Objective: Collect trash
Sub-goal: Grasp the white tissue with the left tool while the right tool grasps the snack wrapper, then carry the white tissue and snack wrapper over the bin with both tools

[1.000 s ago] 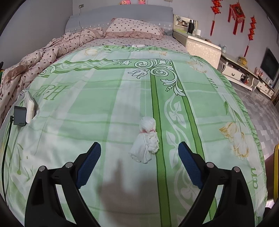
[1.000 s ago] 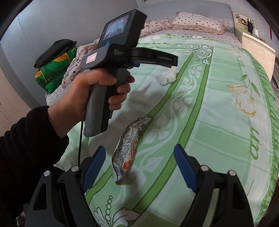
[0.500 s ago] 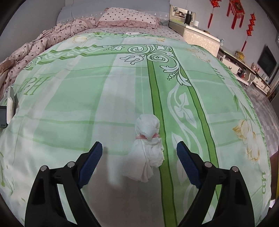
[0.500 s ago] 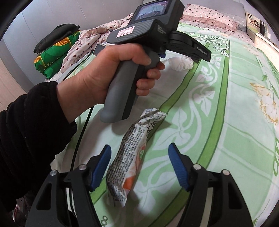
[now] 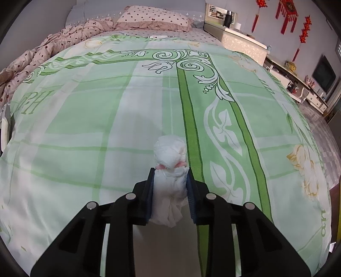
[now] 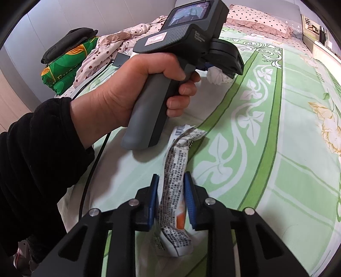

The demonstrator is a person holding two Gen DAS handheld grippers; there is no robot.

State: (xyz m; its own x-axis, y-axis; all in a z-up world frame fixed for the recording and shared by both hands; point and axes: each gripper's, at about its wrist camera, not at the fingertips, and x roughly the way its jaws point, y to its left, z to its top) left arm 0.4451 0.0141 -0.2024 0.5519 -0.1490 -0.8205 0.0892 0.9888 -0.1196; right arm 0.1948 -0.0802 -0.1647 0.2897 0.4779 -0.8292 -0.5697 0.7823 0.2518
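Observation:
A crumpled white tissue wad [image 5: 169, 170] lies on the green patterned bedspread [image 5: 106, 119]. My left gripper [image 5: 169, 176] is shut on its lower half, blue pads pressing both sides; it also shows in the right wrist view [image 6: 217, 76] under the hand-held left gripper [image 6: 223, 61]. A printed snack wrapper [image 6: 174, 176] lies lengthwise on the bedspread [image 6: 287, 170]. My right gripper [image 6: 171, 181] is shut on its middle, the wrapper's ends sticking out front and back.
A pink dotted quilt [image 5: 42, 55] and pillow [image 5: 153, 19] lie at the bed's head. A bedside cabinet [image 5: 243, 44] and low TV unit [image 5: 302, 87] stand right. Folded green and black bedding [image 6: 68, 57] sits left. A cable [image 6: 89, 174] trails off the bed's edge.
Both grippers moved forward and closed: the left onto the tissue wad, the right onto the snack wrapper. Earlier both were open with the items ahead of the fingers.

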